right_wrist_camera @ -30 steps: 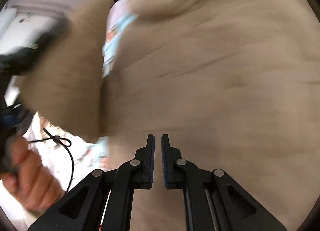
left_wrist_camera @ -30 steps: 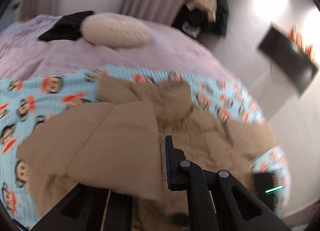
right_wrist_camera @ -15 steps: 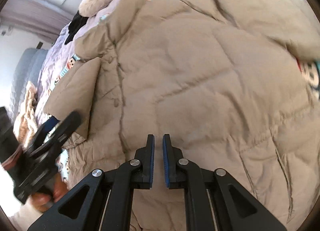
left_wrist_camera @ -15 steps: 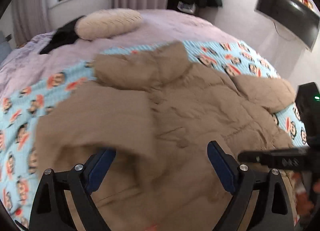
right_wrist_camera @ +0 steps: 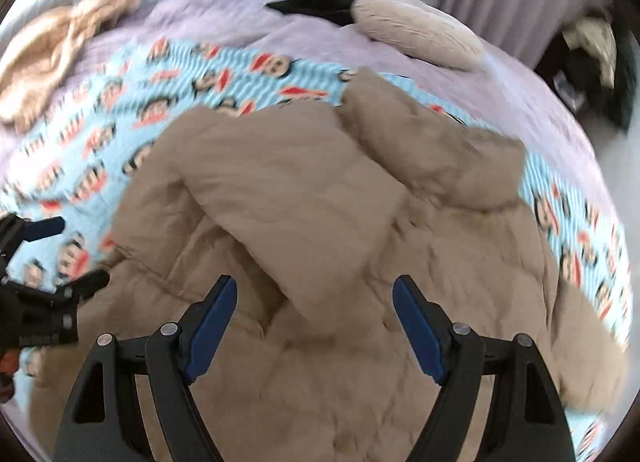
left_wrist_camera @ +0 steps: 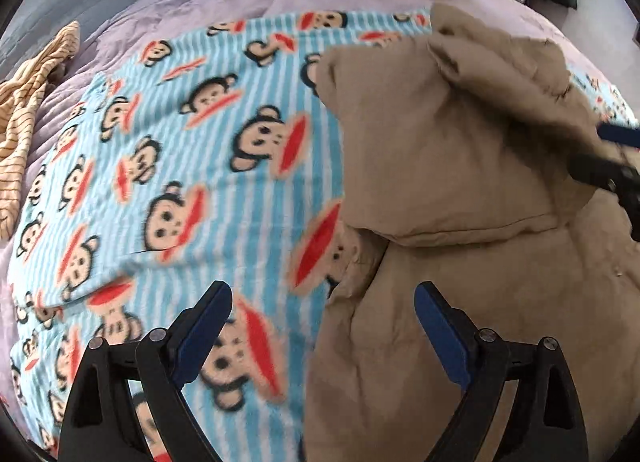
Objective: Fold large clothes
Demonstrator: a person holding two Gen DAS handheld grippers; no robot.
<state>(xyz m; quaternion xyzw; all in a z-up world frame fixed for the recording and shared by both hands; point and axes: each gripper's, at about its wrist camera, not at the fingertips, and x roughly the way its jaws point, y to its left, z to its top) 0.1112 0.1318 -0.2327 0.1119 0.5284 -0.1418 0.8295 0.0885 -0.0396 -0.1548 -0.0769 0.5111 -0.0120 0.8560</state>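
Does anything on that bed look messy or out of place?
Nothing is damaged or spilled. The tan puffy jacket lies rumpled on the blue monkey-print blanket, one sleeve folded across its front. A striped yellow garment sits crumpled at the bed's edge, and a black garment lies beside the cream pillow.

Matt, quilted tan cloth jacket (right_wrist_camera: 320, 189); soft fleecy printed blanket (left_wrist_camera: 192, 165); knitted cream pillow (right_wrist_camera: 416, 29); smooth lilac bedspread (right_wrist_camera: 248, 9).

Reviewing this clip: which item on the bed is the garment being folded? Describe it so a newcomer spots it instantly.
On the bed with the lilac cover, find the blue striped monkey-print blanket. The tan quilted puffer jacket lies on it, one sleeve folded across its body. Unlike the black garment and cream cushion farther back, it is large, padded and plain beige.
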